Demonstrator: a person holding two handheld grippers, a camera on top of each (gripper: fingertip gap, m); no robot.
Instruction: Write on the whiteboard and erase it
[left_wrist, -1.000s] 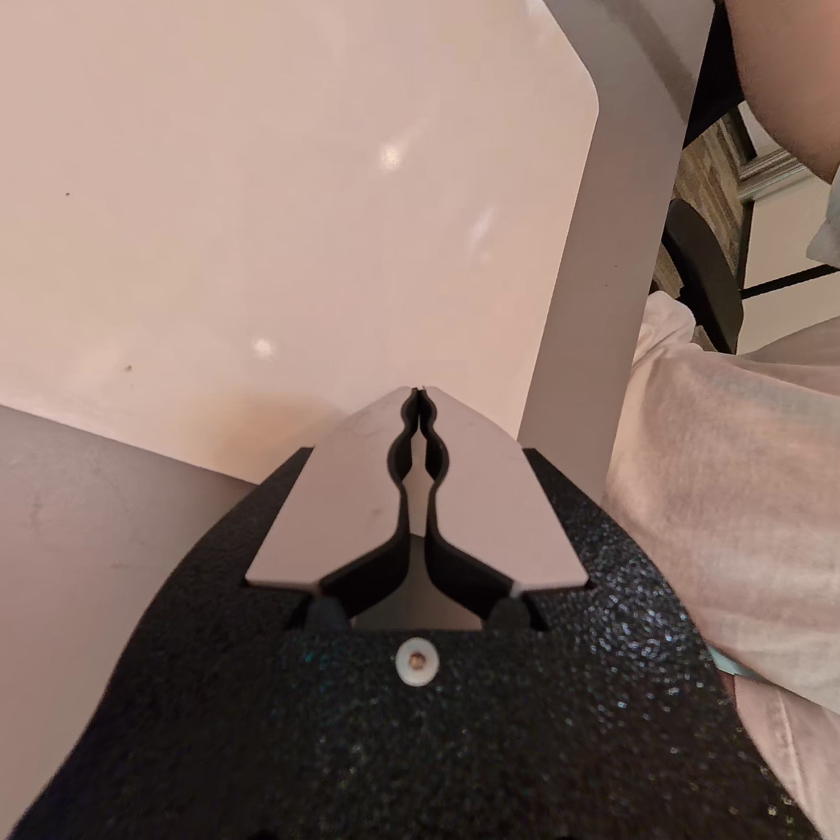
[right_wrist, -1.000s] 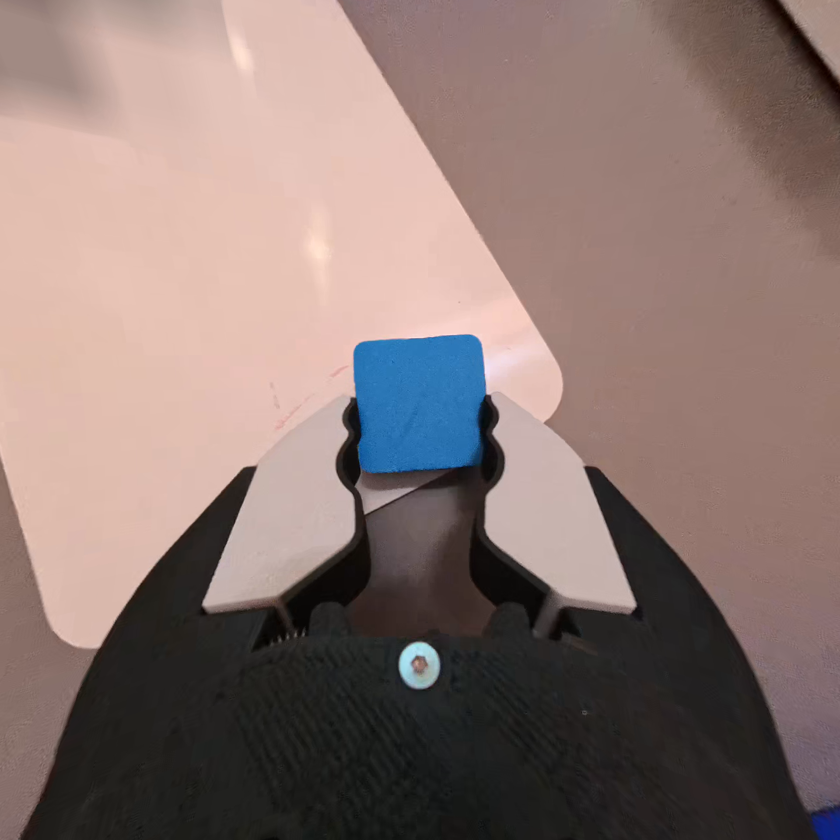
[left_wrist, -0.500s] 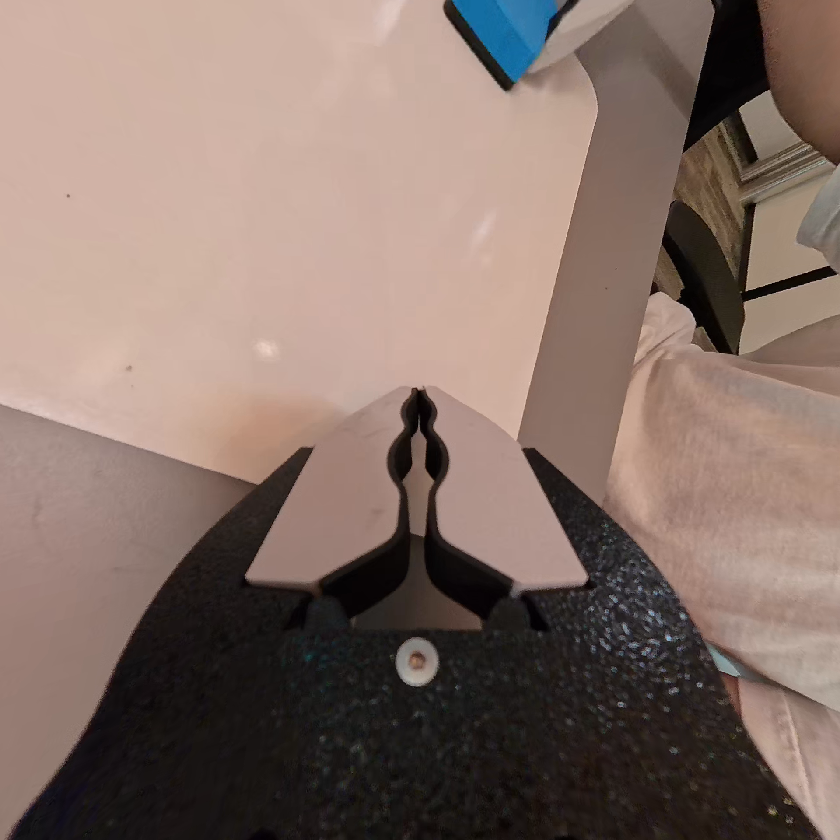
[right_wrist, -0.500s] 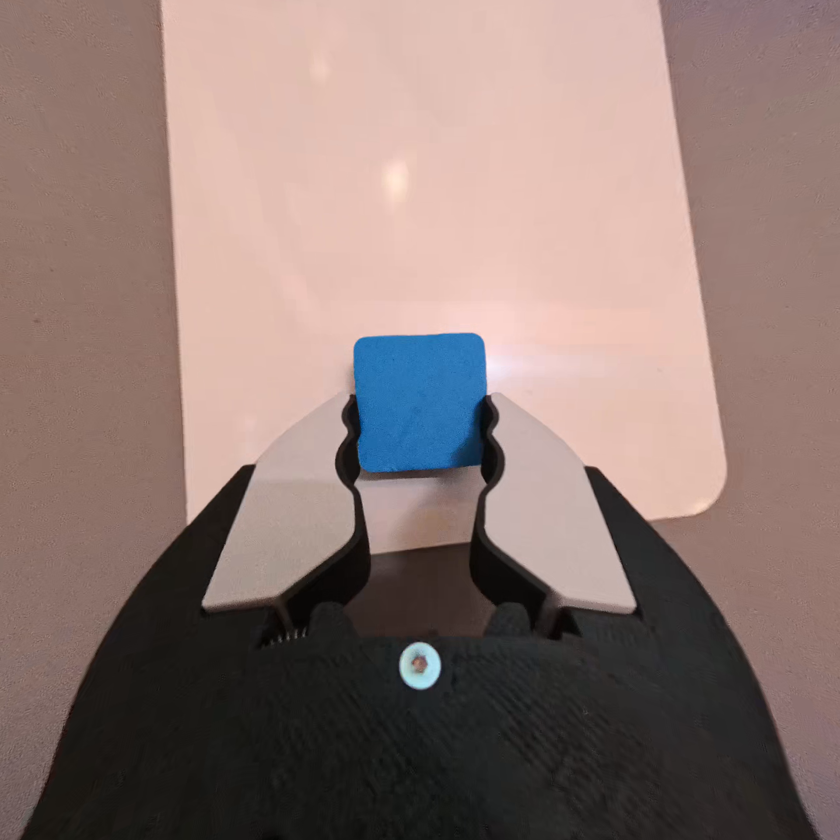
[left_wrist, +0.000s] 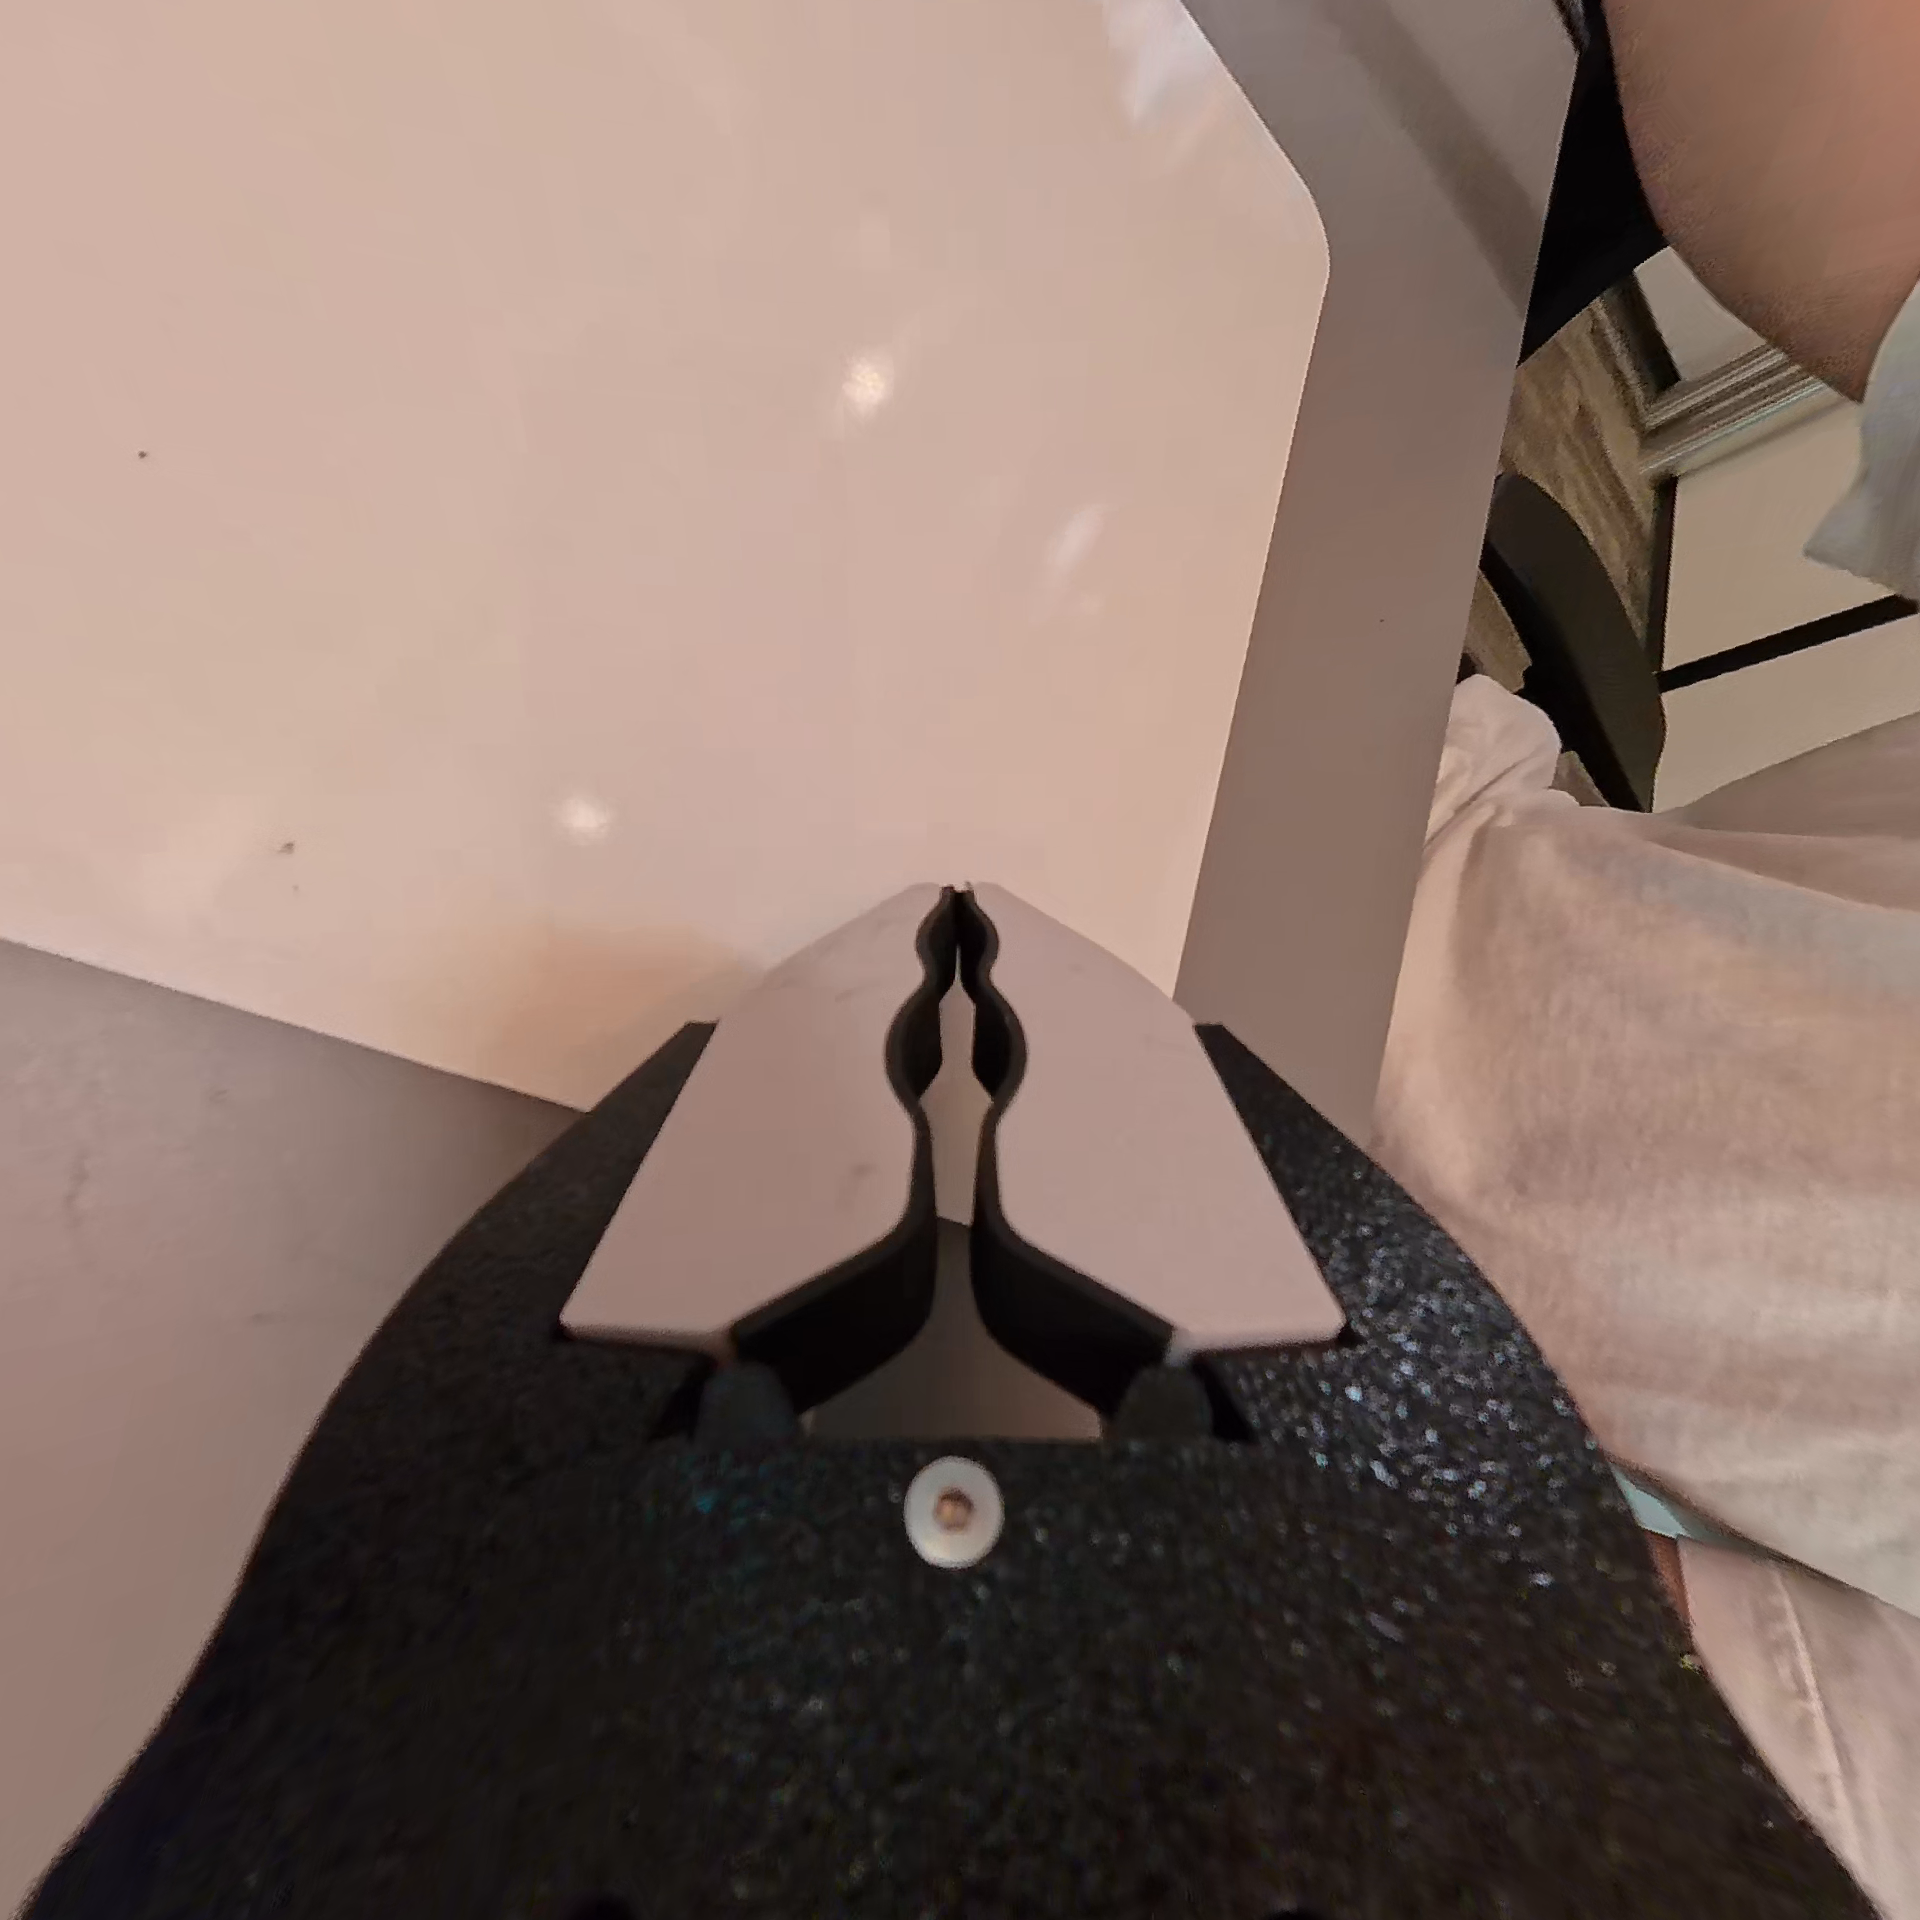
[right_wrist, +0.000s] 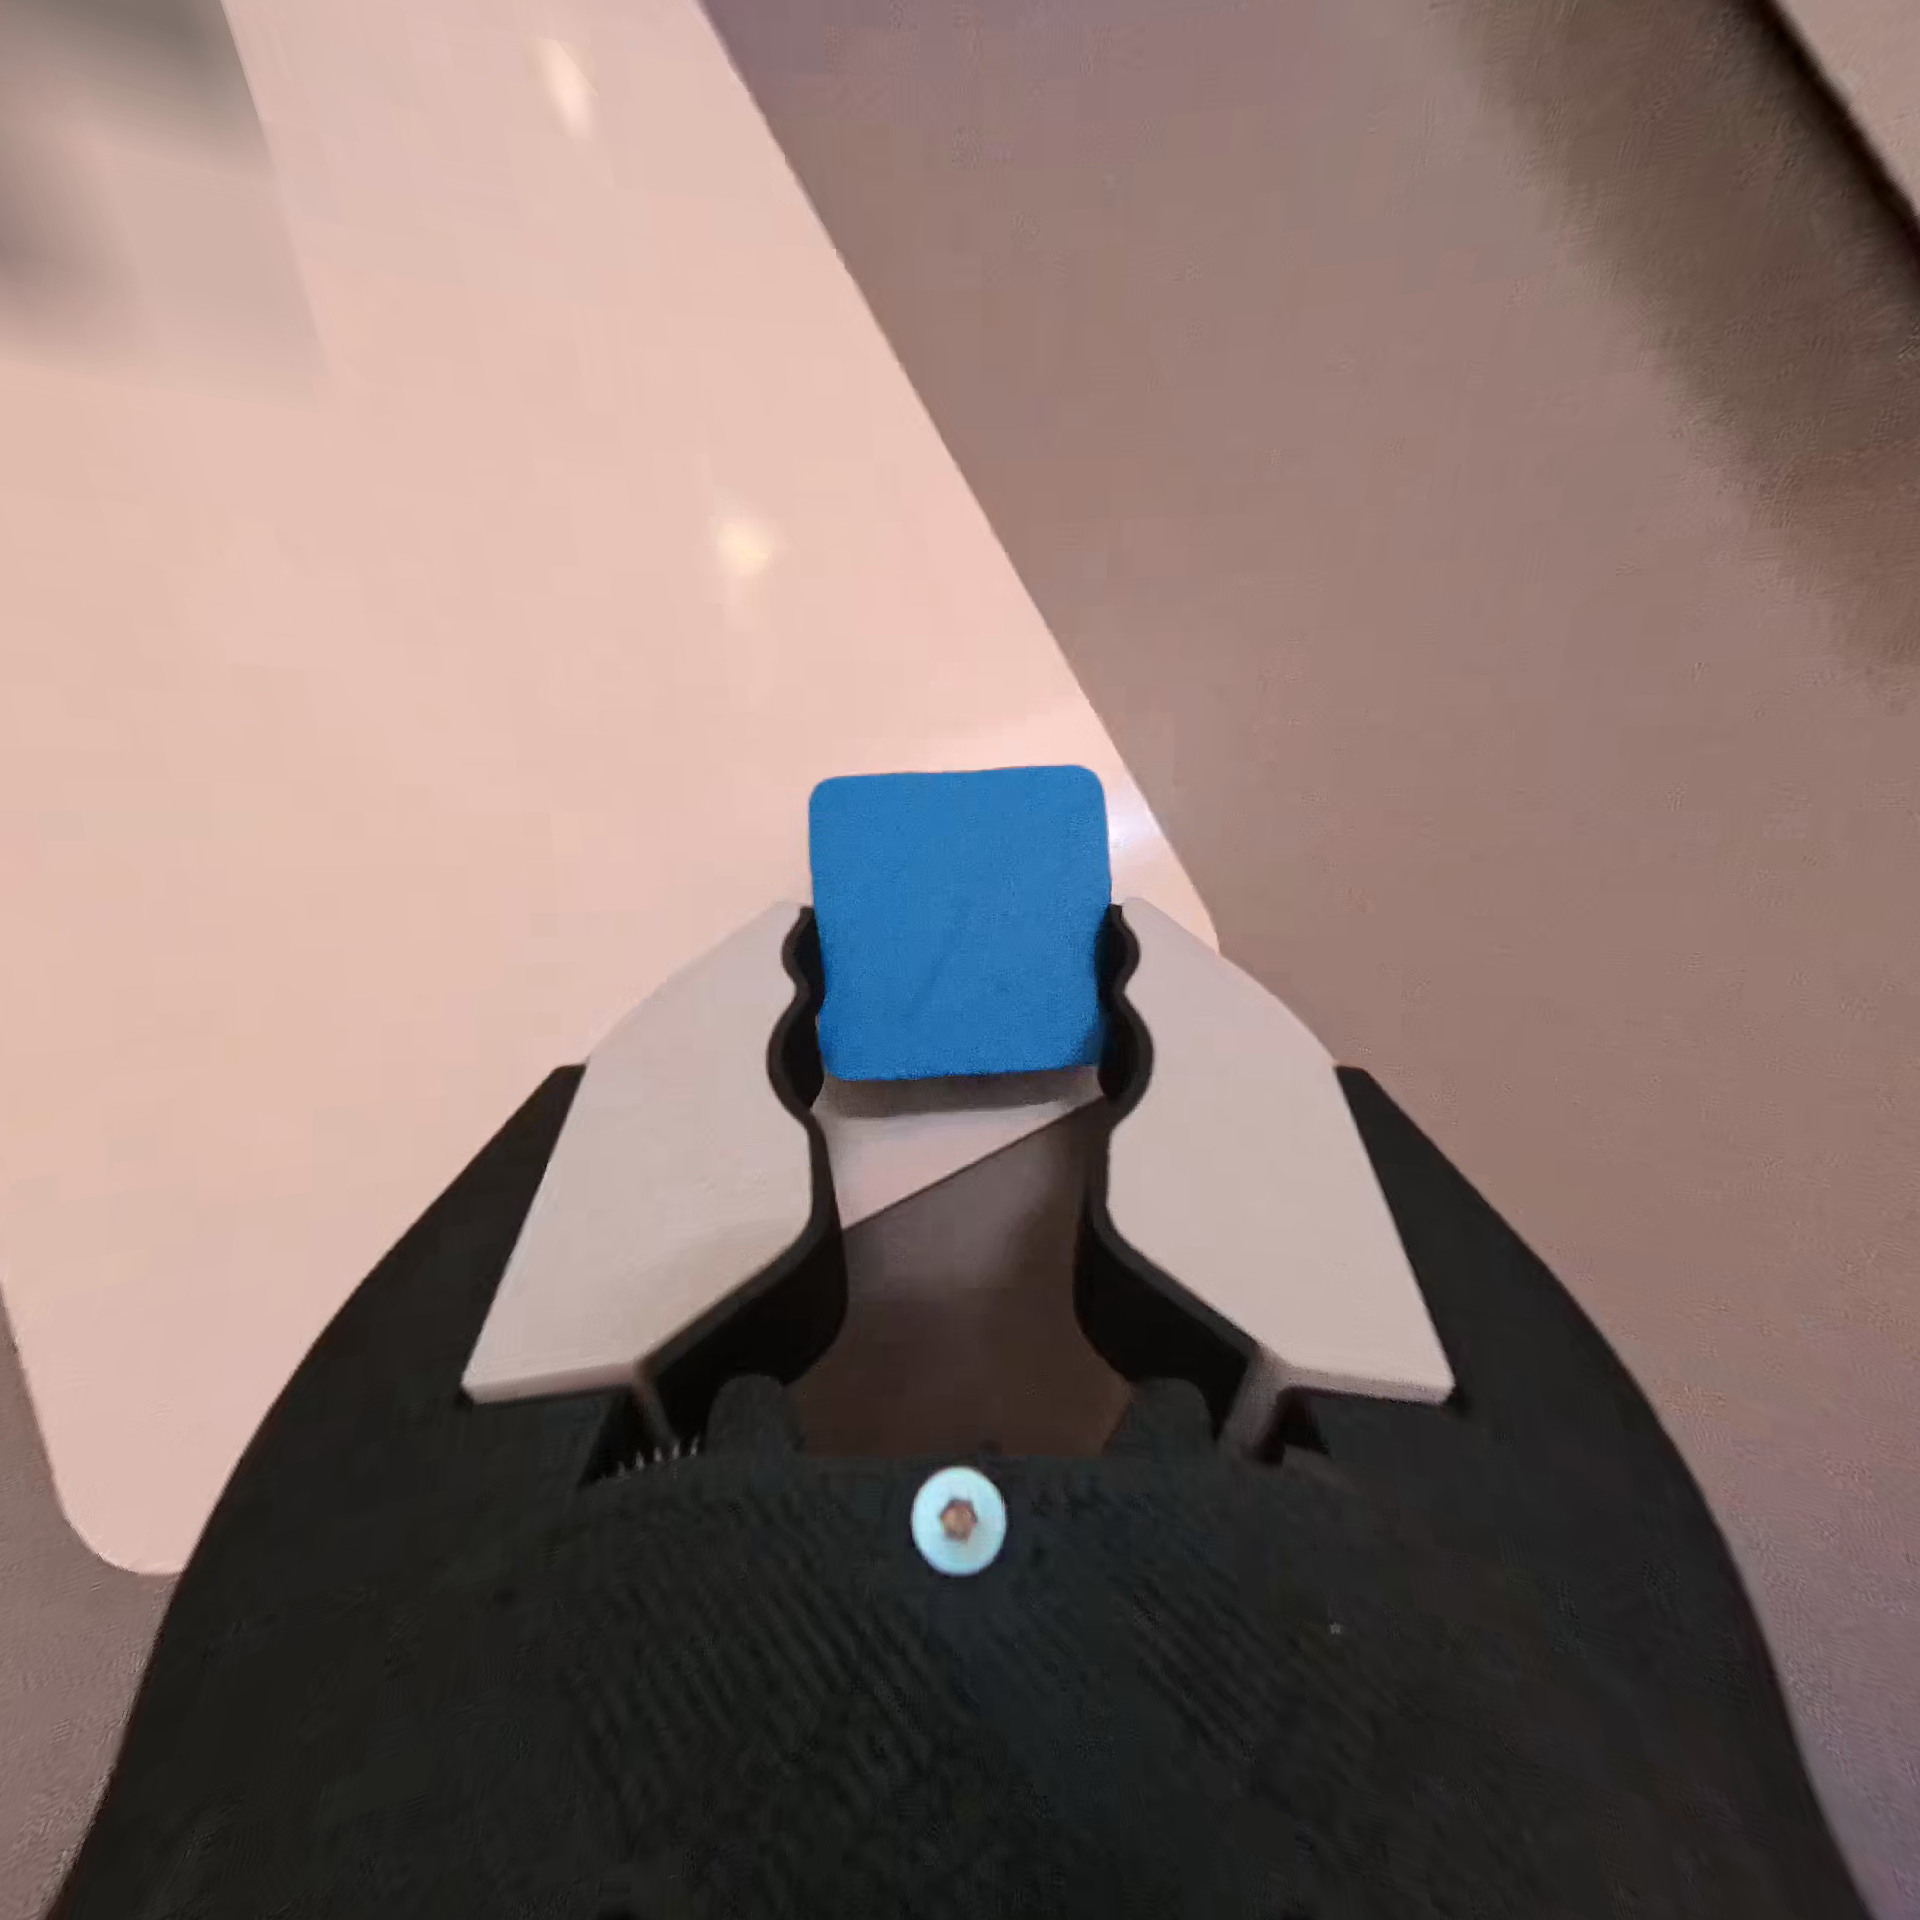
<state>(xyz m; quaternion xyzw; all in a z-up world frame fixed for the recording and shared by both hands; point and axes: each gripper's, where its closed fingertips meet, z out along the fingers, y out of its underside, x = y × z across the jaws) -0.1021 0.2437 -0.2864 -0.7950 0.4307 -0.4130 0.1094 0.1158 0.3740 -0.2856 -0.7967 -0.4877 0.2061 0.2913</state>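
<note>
We keep our right gripper (right_wrist: 956, 925) clamped on the 2 side edges of the blue eraser (right_wrist: 954, 925), a light, soft pad (easily squashed, we judge) over the whiteboard (right_wrist: 436, 644) corner at 6 o'clock, while our left gripper (left_wrist: 958, 896), fingers together and empty, rests at its edge.

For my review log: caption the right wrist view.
Right gripper holds a blue eraser over the whiteboard.
</note>
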